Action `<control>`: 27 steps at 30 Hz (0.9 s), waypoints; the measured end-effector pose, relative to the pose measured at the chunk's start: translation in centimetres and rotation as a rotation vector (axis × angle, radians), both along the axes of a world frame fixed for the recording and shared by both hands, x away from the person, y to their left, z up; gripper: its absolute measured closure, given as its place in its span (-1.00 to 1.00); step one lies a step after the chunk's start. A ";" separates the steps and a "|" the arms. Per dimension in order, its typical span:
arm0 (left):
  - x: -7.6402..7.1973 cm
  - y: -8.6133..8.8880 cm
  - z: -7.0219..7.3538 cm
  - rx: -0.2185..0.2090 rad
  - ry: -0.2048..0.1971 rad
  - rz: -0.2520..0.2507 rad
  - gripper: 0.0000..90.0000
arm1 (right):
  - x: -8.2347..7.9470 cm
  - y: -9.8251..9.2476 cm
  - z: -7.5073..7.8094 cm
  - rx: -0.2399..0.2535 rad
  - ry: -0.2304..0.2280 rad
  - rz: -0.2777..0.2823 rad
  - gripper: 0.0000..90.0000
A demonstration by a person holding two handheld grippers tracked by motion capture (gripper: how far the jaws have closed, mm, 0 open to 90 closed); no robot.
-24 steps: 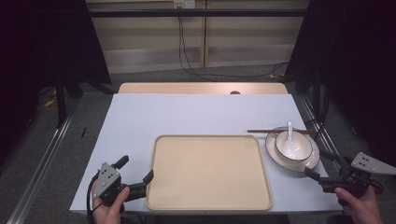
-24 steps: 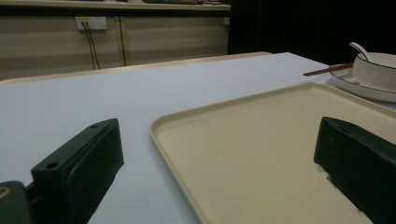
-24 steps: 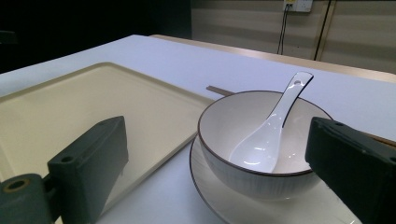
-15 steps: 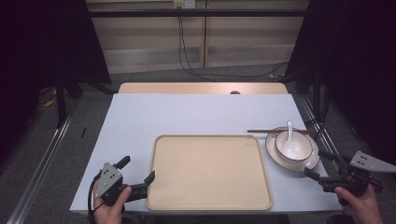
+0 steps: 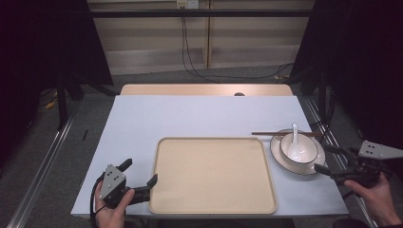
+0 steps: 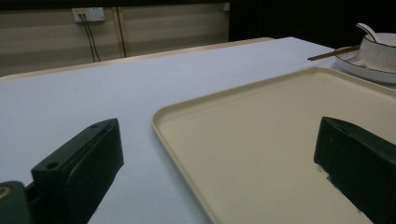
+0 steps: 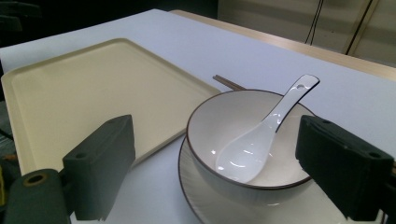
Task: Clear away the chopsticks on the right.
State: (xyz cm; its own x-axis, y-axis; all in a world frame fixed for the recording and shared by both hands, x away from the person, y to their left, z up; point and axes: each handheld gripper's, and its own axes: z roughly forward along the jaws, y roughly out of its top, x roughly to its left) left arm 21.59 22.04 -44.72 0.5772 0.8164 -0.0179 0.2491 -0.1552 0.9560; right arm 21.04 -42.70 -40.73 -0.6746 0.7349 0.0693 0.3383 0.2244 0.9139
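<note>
Jaws apart, the right tool (image 5: 328,160) lines up on the bowl (image 5: 298,148) to grip its rim; the left tool (image 5: 140,178), also apart, straddles the tray (image 5: 212,175) edge.

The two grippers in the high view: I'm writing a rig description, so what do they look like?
Both are black handheld tools with two blocky black fingers. The left gripper carries a grey three-cornered plate with small dark holes, and a black cable loops from it. The right gripper bears a similar grey plate. Seen close, the fingers have small round screw holes. The hands are bare; no sleeves show.
</note>
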 end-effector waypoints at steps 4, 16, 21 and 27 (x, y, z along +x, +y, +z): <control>-0.1 0.0 0.1 0.005 -0.001 0.005 -0.97 | 1.5 -1.1 1.0 0.000 -0.013 0.013 -0.75; 0.0 0.2 0.0 -0.001 0.001 0.018 -0.97 | 5.3 -3.0 1.2 -0.098 0.083 0.008 -0.67; 0.0 0.0 0.0 -0.002 -0.001 0.017 -0.97 | 7.4 -3.9 1.7 -0.154 0.113 0.010 -0.50; 0.0 0.1 0.0 0.014 -0.004 0.020 -0.97 | 9.9 -4.6 2.2 -0.189 0.128 0.041 -0.11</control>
State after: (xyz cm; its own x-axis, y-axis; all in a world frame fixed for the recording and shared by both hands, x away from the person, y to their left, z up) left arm 21.61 22.10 -44.68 0.5607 0.8280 -0.0044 0.2483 -0.1631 0.9548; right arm 30.90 -47.34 -38.52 -0.6984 0.7154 0.0205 0.4364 0.4030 0.8045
